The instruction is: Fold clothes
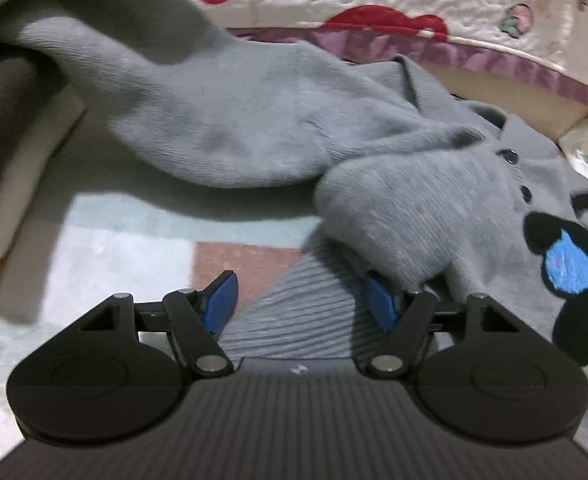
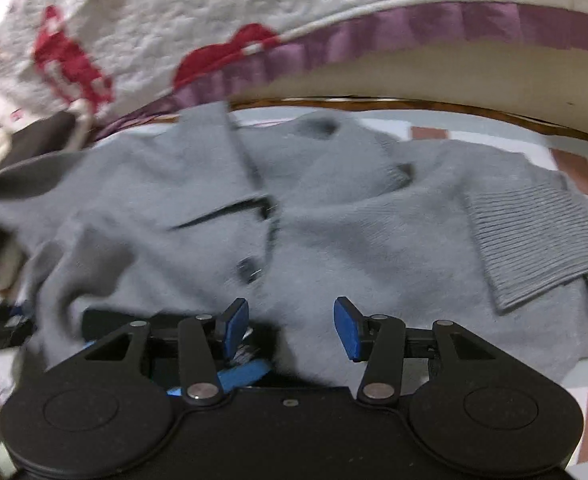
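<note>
One grey knitted cardigan (image 2: 334, 216) lies ahead of the right gripper (image 2: 292, 328), with two dark buttons (image 1: 508, 156) visible beyond the left gripper (image 1: 300, 300). One blue-and-black motif (image 1: 570, 264) sits to that gripper's right. One quilted bedspread (image 2: 214, 20) hangs beyond both.

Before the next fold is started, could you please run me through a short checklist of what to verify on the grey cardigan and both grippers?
1. Left gripper open: ok, blue pads apart.
2. Ribbed cuff between the left pads: ok, not yet pinched.
3. Right gripper open: ok, nothing held.
4. Grey cardigan lying flat: not ok, its sleeve is bunched and rumpled.
5. Cardigan buttoned: cannot tell, too blurred.
6. Patterned mat free beside the cardigan: ok.
</note>
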{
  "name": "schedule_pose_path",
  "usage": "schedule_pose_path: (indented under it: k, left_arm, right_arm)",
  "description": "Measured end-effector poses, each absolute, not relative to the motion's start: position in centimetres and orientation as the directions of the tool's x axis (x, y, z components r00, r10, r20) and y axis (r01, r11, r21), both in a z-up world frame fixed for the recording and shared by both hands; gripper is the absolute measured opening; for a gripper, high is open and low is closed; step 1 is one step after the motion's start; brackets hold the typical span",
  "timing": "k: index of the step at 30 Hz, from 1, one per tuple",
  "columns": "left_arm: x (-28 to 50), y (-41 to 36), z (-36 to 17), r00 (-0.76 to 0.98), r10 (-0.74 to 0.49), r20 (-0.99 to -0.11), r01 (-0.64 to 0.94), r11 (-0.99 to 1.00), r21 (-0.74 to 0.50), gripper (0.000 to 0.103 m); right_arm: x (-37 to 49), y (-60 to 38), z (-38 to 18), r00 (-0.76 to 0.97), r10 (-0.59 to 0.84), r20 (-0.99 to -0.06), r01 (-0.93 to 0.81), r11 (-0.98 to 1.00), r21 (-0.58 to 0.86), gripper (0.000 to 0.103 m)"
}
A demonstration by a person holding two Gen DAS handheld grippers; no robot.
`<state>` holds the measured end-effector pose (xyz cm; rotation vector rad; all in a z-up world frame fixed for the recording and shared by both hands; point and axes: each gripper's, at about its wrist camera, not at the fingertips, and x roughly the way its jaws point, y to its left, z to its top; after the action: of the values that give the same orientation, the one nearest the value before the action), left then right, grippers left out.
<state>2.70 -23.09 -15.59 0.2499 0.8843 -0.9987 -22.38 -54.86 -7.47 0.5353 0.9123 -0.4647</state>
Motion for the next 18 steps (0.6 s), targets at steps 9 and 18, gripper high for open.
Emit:
schedule_pose_path:
  k: [9, 18]
  left_arm:
    - [1.6, -24.4, -15.9, 0.213, -0.664, -0.717, 0.884, 0.444, -0.149, 0.08]
    - [1.0, -20.7, -13.1, 0.083, -0.649, -0.756, 0.829, 0.466, -0.309, 0.081]
  right_arm:
    - [-23.8, -54.0, -5.0, 0.443, -0.313, -0.84, 0.729, 0.672, 0.134, 0.053]
    - [-30.0, -44.3, -1.7, 0.494, -0.474, -0.729, 0.78, 0.613, 0.13, 0.053]
